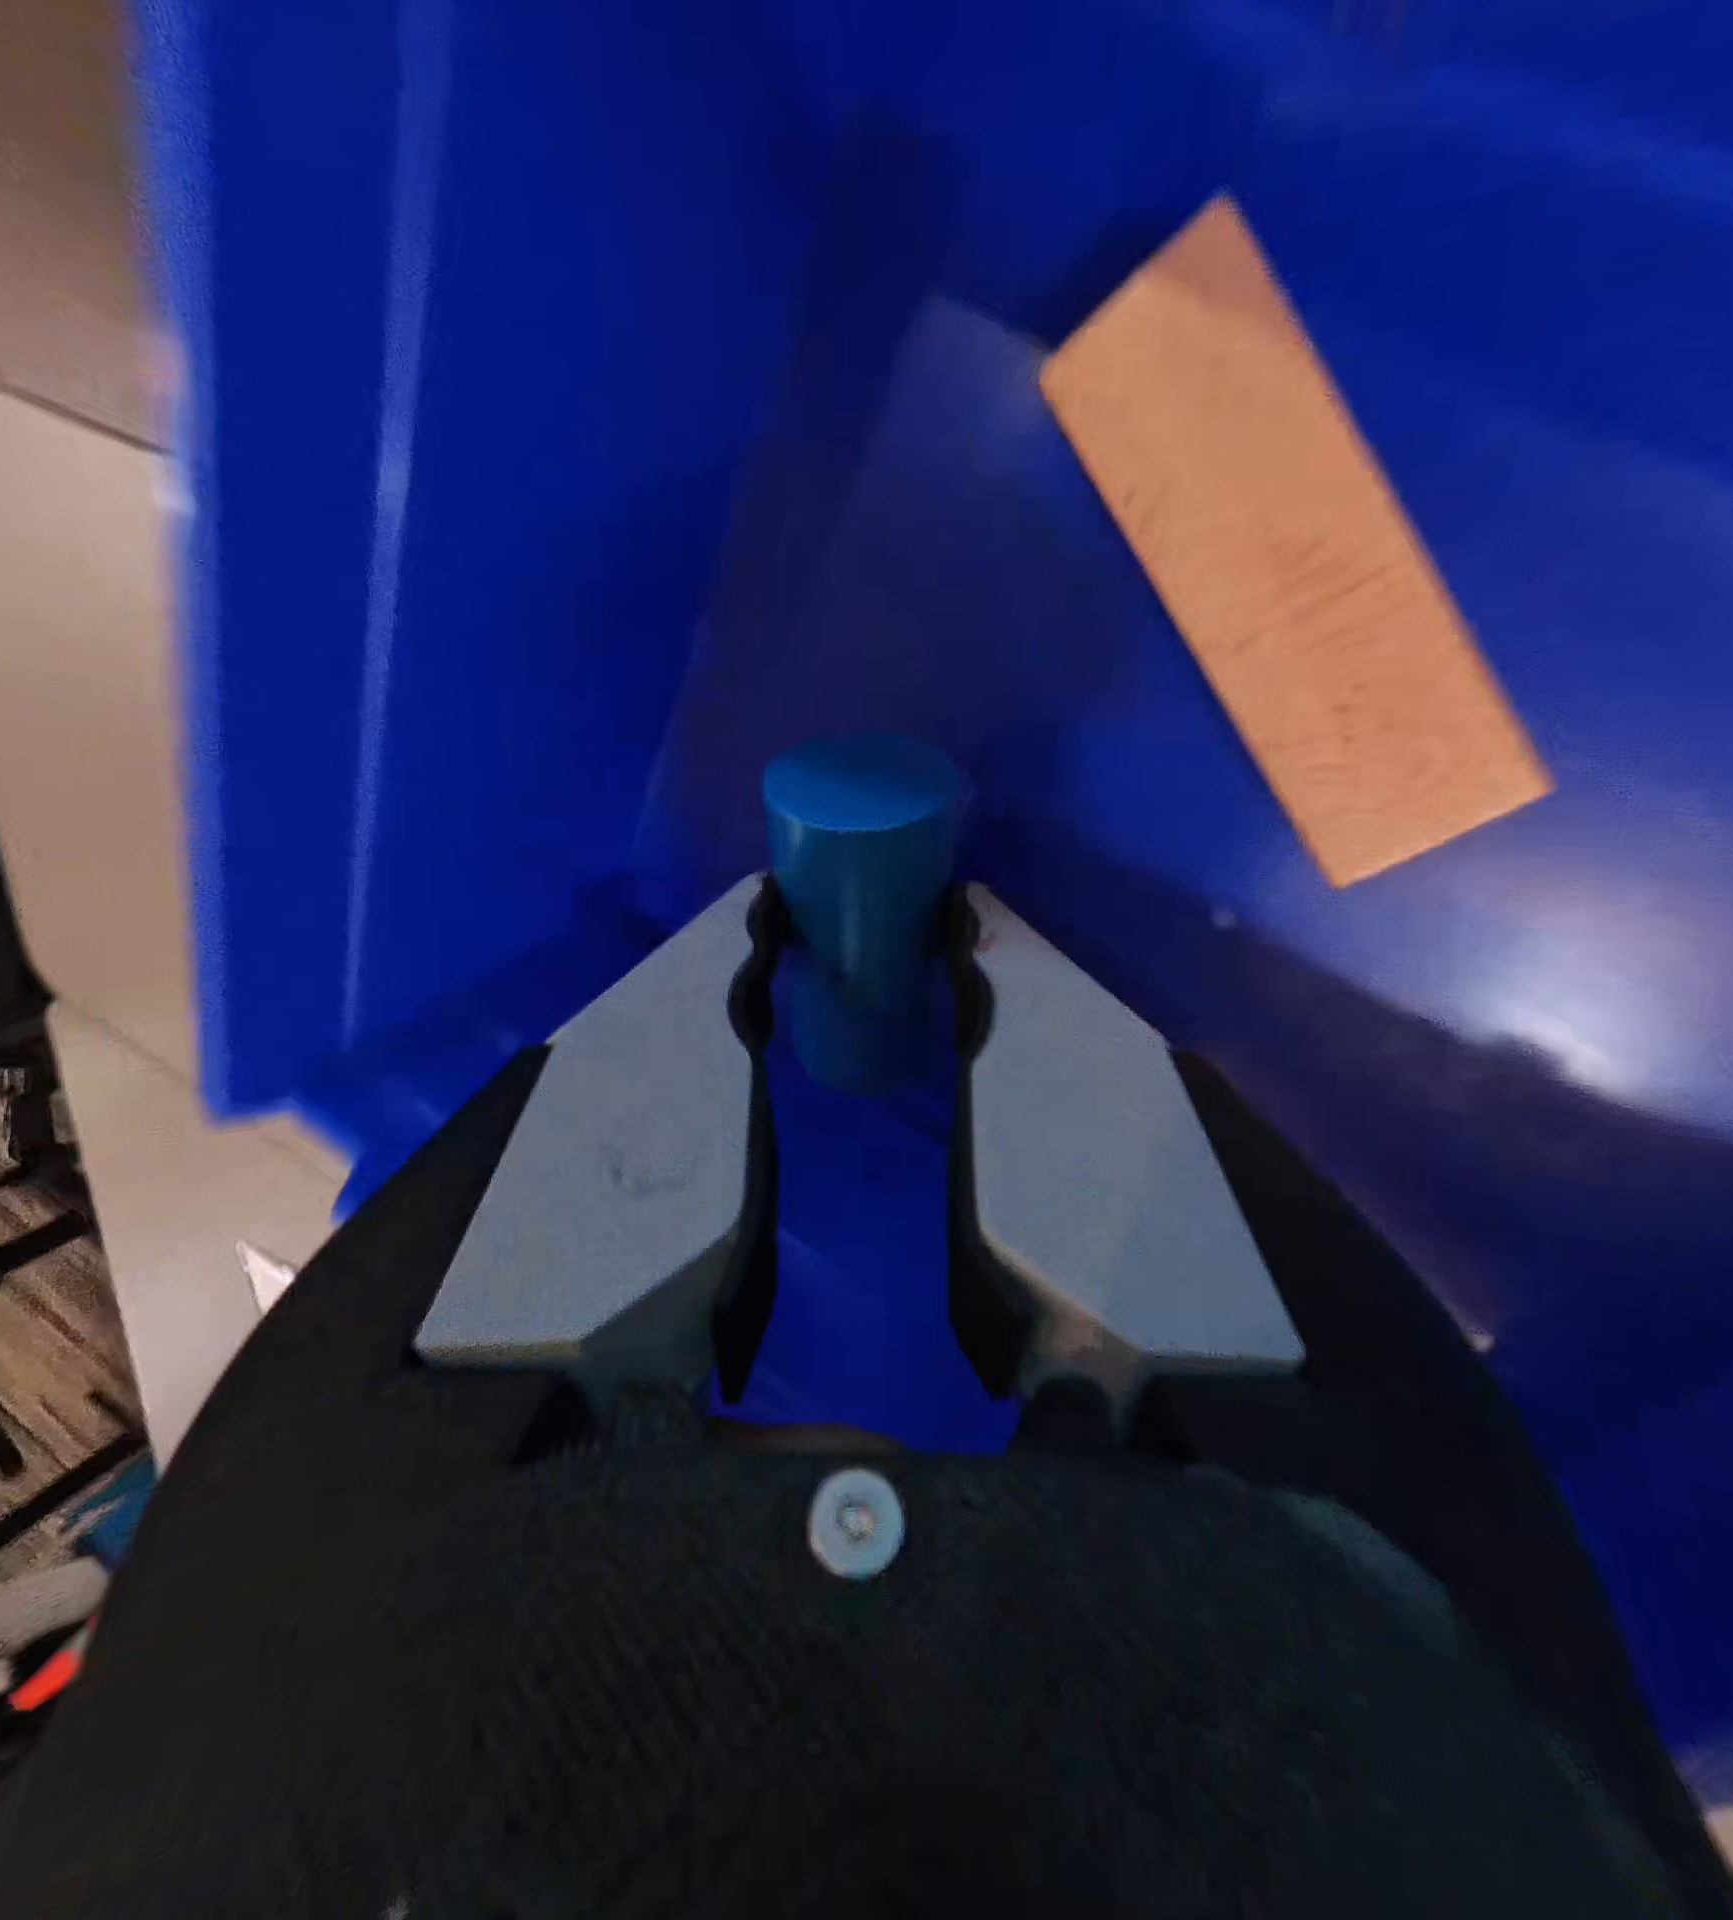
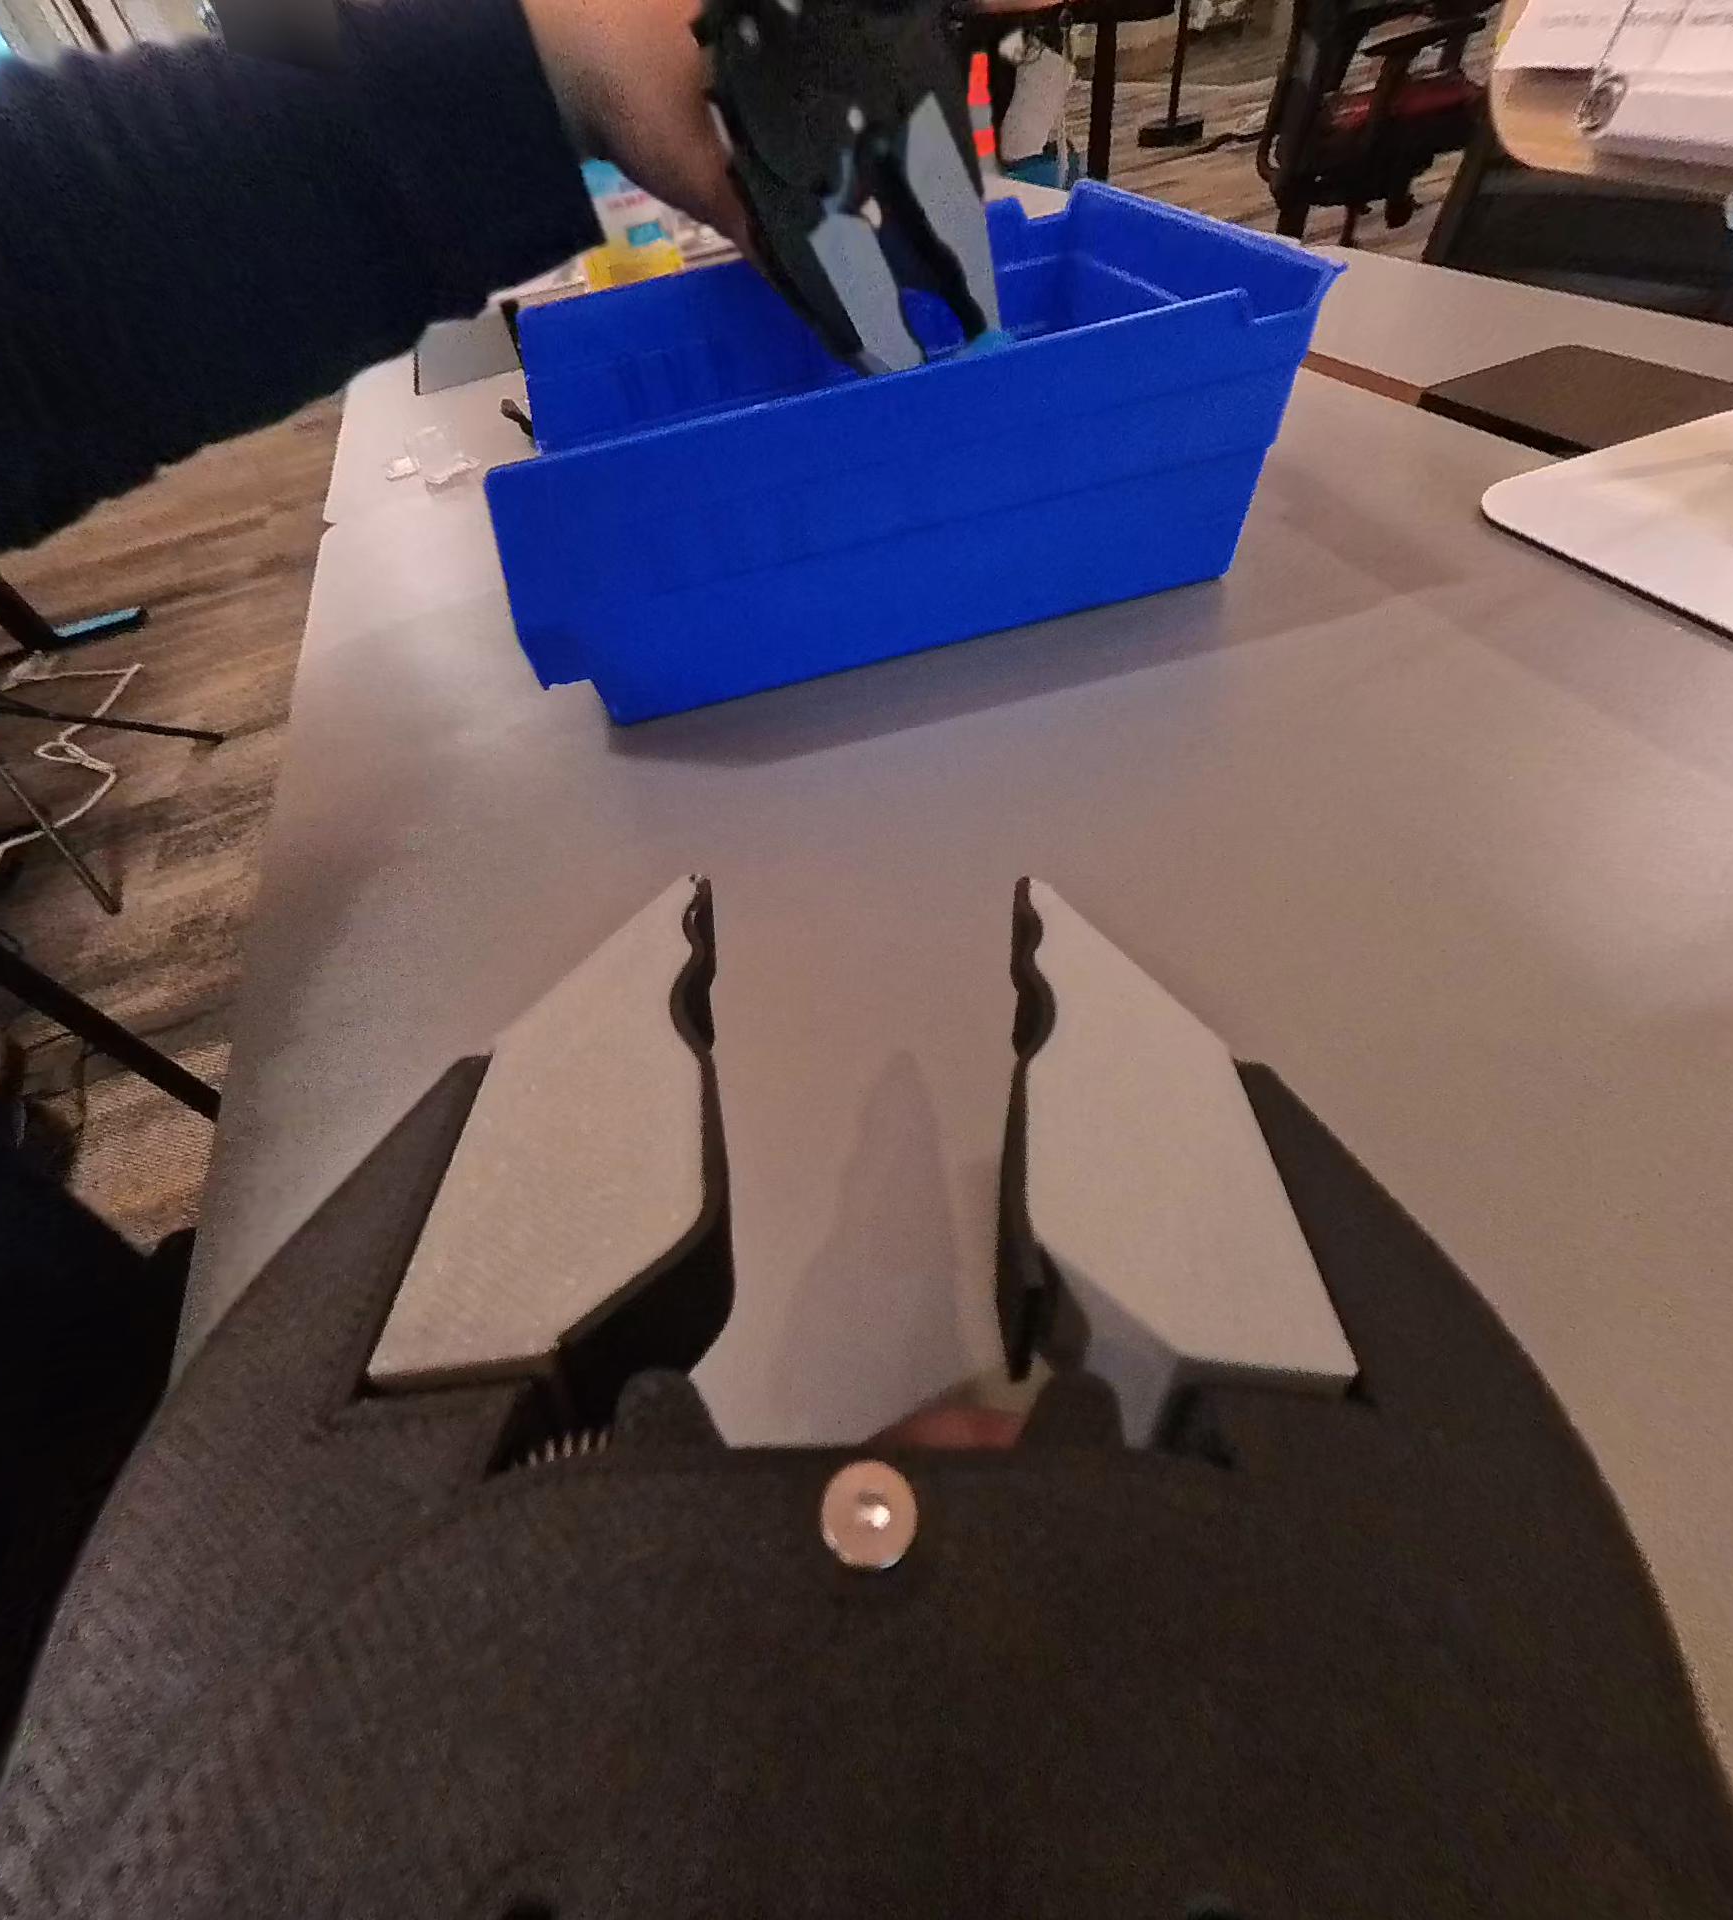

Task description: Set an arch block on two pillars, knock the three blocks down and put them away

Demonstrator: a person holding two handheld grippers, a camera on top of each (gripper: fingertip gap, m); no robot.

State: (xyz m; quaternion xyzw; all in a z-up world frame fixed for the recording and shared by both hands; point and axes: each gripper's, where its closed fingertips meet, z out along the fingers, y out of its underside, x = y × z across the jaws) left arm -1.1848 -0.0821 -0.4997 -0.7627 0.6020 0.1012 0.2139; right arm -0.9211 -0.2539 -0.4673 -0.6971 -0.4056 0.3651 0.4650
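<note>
One blue cylinder pillar block pinched between my left fingers, inside the blue plastic bin beside a tan wooden rectangular block | step: probably putting away | right fingers spread, empty, over the grey bench | next: lower the pillar, release without jamming against the wall.

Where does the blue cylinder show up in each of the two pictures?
Left wrist view: the blue cylinder is at the centre, between the left gripper's fingertips, inside the blue bin.
Right wrist view: only a sliver of it shows, top centre, at the left gripper's tips behind the bin's wall.
Shared landmark: the blue bin.
</note>
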